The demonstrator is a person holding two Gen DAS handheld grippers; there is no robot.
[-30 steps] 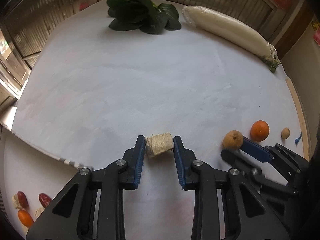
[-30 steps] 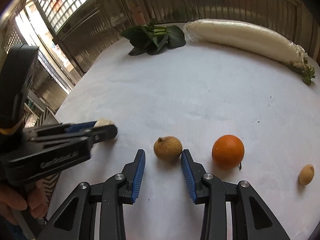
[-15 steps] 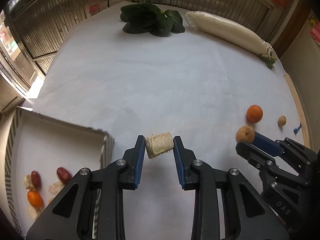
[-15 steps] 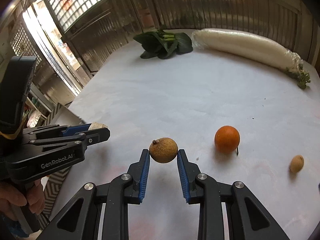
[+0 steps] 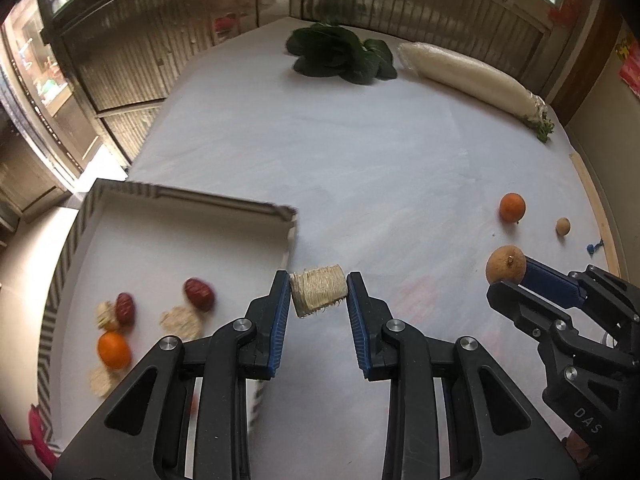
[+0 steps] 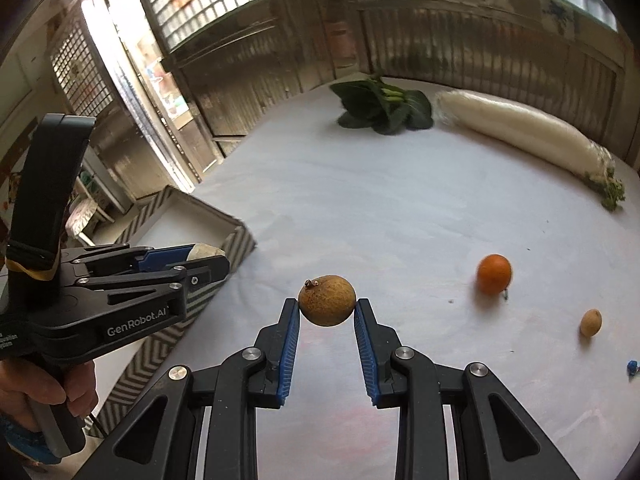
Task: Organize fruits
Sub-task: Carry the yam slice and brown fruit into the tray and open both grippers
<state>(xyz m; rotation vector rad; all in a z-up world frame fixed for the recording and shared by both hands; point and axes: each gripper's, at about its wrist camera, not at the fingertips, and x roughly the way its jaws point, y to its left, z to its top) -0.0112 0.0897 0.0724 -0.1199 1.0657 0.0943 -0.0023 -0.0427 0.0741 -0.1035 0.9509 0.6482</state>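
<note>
My left gripper [image 5: 318,292] is shut on a pale, fibrous cylinder piece [image 5: 318,290] and holds it in the air at the right edge of a white tray [image 5: 180,200] with a striped rim. My right gripper [image 6: 327,309] is shut on a round brown fruit [image 6: 327,300], lifted above the white table. The tray holds two red dates [image 5: 199,294], a small orange [image 5: 114,350] and several pale pieces. An orange [image 6: 494,274] and a small brown fruit [image 6: 591,322] lie on the table to the right. The right gripper with its fruit also shows in the left wrist view [image 5: 506,266].
A bunch of dark leafy greens [image 5: 340,56] and a long white wrapped radish [image 5: 472,78] lie at the far side of the table [image 5: 360,168]. A small blue object [image 6: 631,368] lies near the right edge. Metal shutters and windows surround the table.
Both grippers rose from the table. The right closed on the brown fruit and lifted it. The left carried the pale piece left, bringing the tray into view.
</note>
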